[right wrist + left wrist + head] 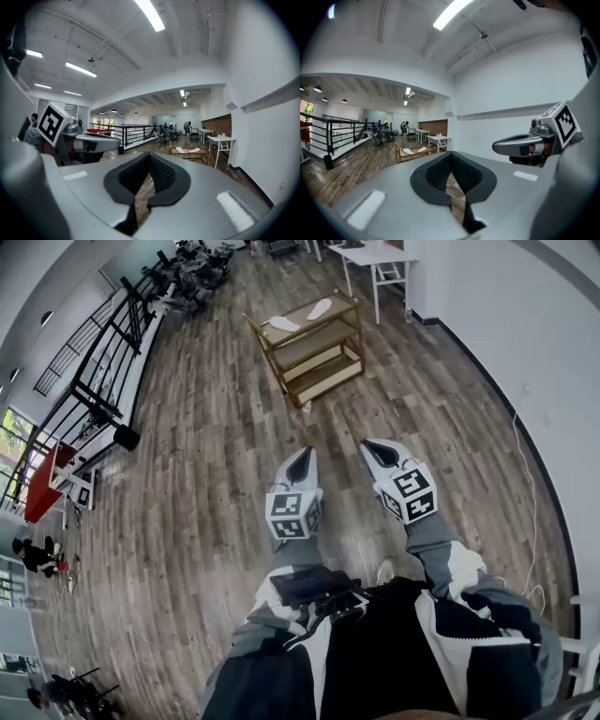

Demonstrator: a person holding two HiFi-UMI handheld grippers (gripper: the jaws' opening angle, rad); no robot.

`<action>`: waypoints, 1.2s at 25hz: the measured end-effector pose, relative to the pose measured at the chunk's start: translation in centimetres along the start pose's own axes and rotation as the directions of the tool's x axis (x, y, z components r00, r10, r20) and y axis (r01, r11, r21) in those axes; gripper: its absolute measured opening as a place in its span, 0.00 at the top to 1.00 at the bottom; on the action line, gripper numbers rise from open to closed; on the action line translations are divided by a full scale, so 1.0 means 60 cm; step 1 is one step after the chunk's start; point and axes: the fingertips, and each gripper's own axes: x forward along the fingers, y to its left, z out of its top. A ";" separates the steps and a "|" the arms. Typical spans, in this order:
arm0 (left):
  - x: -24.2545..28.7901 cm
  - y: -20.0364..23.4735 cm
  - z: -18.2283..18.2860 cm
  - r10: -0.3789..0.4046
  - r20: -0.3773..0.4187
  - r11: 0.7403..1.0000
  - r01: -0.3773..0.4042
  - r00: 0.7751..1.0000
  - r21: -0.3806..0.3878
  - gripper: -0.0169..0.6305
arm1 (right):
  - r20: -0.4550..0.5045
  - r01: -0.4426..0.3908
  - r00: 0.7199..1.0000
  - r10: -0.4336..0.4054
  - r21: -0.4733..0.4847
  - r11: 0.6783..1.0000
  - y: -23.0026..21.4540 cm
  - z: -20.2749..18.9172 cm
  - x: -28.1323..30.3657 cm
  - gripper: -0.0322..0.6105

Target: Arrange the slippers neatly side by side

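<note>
"Wooden cart (317,345) over there, is that where the slippers are?"

"Yes. They lie on its top shelf, far in front of me. One slipper (284,323) is on the left and the other slipper (320,308) is on the right. Both are white. They are near each other but not touching, and they do not point the same way."

"What are your tongs doing?"

"My left gripper (301,458) is closed tight, with its two black pads pressed together. Nothing is in it. My right gripper (377,449) is closed too, and it holds nothing."

"Are they near the cart?"

"No, they are well away from it. I hold them out in front of my body, side by side, over the brown wood floor (197,474). Both point toward the cart."

"What else is in the room?"

"A white table (375,255) stands behind the cart by the white wall. A black railing (103,381) runs along my left side."
</note>
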 end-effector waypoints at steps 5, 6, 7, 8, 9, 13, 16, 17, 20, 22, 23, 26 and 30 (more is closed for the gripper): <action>0.093 -0.020 0.029 0.002 0.012 0.999 -0.002 1.000 0.034 0.96 | 0.013 -0.041 0.999 0.042 -0.001 0.999 -0.087 0.017 0.032 0.94; 0.110 -0.021 0.033 0.004 0.013 0.999 -0.004 1.000 0.037 0.96 | 0.015 -0.049 0.999 0.049 -0.002 0.999 -0.100 0.019 0.040 0.94; 0.126 -0.020 0.035 0.006 0.013 0.999 -0.007 1.000 0.038 0.96 | 0.016 -0.056 0.998 0.056 -0.001 0.998 -0.111 0.019 0.049 0.94; 0.141 -0.019 0.037 0.007 0.012 0.999 -0.008 1.000 0.038 0.96 | 0.016 -0.062 0.998 0.062 -0.001 0.998 -0.120 0.018 0.057 0.94; 0.155 -0.017 0.038 0.008 0.011 0.999 -0.008 1.000 0.038 0.96 | 0.015 -0.066 0.998 0.066 -0.002 0.998 -0.129 0.017 0.065 0.94; 0.214 -0.003 0.042 0.001 0.013 1.000 -0.001 1.000 0.029 0.96 | -0.001 -0.069 0.998 0.069 -0.006 0.998 -0.173 0.011 0.106 0.94; 0.260 0.032 0.045 -0.003 0.020 1.000 0.003 1.000 0.018 0.96 | -0.007 -0.062 0.998 0.062 -0.010 0.998 -0.200 0.021 0.153 0.94; 0.276 0.048 0.045 -0.004 0.027 1.000 0.003 1.000 0.016 0.96 | -0.007 -0.059 0.998 0.059 -0.013 0.998 -0.208 0.026 0.173 0.94; 0.335 0.100 0.049 -0.021 0.035 1.000 0.020 0.999 0.014 0.96 | -0.013 -0.045 0.999 0.045 -0.031 0.999 -0.234 0.040 0.242 0.94; 0.381 0.140 0.056 -0.041 0.040 0.999 0.040 0.998 0.013 0.96 | -0.016 -0.029 0.999 0.028 -0.048 0.998 -0.255 0.053 0.293 0.94; 0.403 0.161 0.062 -0.053 0.043 0.999 0.053 0.998 0.010 0.96 | -0.017 -0.018 1.000 0.018 -0.053 0.998 -0.265 0.062 0.319 0.94; 0.462 0.219 0.085 -0.097 0.061 0.995 0.097 0.993 -0.004 0.96 | -0.019 0.011 1.000 -0.012 -0.056 0.998 -0.293 0.091 0.393 0.94; 0.518 0.292 0.093 -0.125 0.082 0.992 0.126 0.989 -0.003 0.96 | -0.028 0.050 0.998 -0.052 -0.066 0.997 -0.312 0.107 0.476 0.94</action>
